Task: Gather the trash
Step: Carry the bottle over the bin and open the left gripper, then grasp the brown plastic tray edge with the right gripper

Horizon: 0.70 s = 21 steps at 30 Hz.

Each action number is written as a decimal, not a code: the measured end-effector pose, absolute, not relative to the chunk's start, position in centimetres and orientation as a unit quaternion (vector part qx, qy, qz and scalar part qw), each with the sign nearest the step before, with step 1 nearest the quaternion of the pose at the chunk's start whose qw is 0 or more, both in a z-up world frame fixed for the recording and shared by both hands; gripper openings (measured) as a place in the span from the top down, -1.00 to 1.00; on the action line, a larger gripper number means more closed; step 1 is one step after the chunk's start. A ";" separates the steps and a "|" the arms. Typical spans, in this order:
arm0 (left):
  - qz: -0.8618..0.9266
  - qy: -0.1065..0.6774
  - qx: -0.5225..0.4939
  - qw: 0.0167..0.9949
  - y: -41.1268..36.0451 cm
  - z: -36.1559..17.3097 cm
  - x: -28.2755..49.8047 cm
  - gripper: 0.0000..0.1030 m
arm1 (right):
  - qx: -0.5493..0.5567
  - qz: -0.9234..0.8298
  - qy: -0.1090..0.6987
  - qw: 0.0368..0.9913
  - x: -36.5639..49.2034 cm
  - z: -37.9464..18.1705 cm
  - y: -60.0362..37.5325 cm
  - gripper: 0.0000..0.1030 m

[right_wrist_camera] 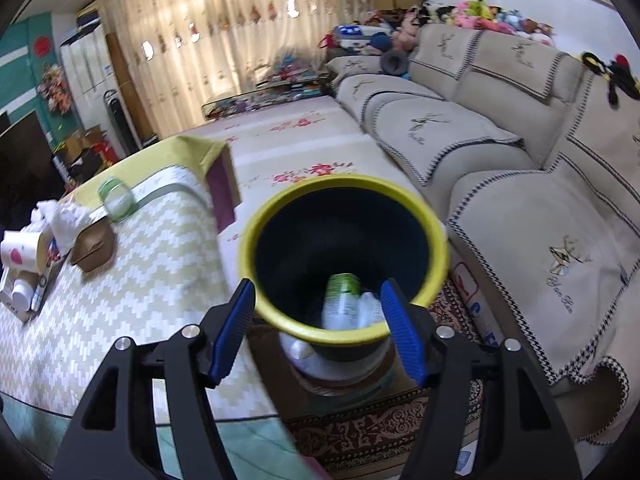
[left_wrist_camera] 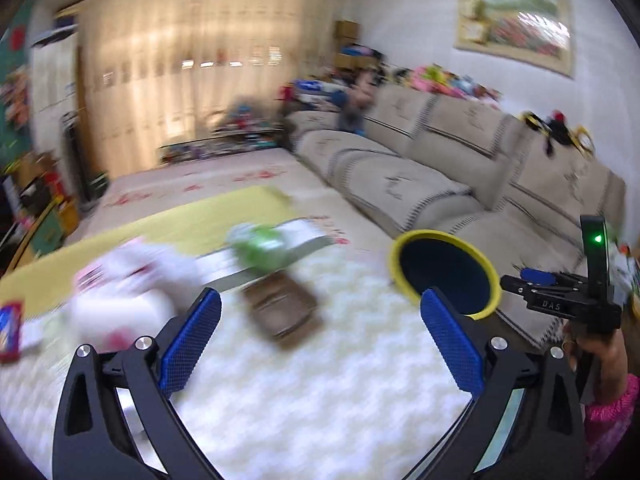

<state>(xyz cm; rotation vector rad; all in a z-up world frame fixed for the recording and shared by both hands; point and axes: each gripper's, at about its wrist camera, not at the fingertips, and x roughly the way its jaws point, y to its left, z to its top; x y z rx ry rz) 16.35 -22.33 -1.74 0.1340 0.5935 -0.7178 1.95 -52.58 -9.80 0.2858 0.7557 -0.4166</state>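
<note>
A yellow-rimmed dark bin stands on the floor beside the table; a green-and-white packet and white wrapping lie inside it. My right gripper is open and empty right above the bin's near rim. The bin also shows in the left wrist view. My left gripper is open and empty above the table, with a brown paper box just ahead. The view is blurred. A green packet, white tissue and a red-blue wrapper lie beyond. The right gripper appears at the right edge.
The table has a zigzag cloth and carries a brown box, a green jar, tissue and paper cups. A beige sofa runs along the right. A patterned rug lies under the bin.
</note>
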 end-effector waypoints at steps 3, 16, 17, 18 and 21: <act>-0.293 0.280 0.052 0.913 -16.2 -1.7 16.8 -0.91 | 0.125 -0.180 0.377 0.900 4.0 -10.1 -50.3 -0.21; -0.142 0.262 0.006 0.954 -0.3 -5.9 20.7 -0.91 | 0.083 -0.067 0.393 0.913 13.4 -8.6 -41.1 -0.21; -0.139 0.267 -0.005 0.954 0.5 -6.4 21.2 -0.91 | 0.076 -0.060 0.393 0.914 14.3 -8.3 -40.4 -0.21; -0.138 0.269 -0.012 0.953 1.1 -6.6 21.4 -0.91 | 0.070 -0.051 0.392 0.916 15.0 -8.0 -39.6 -0.21; -0.122 0.266 -0.017 0.956 1.7 -7.0 22.1 -0.91 | 0.054 -0.039 0.389 0.919 16.6 -7.6 -37.8 -0.21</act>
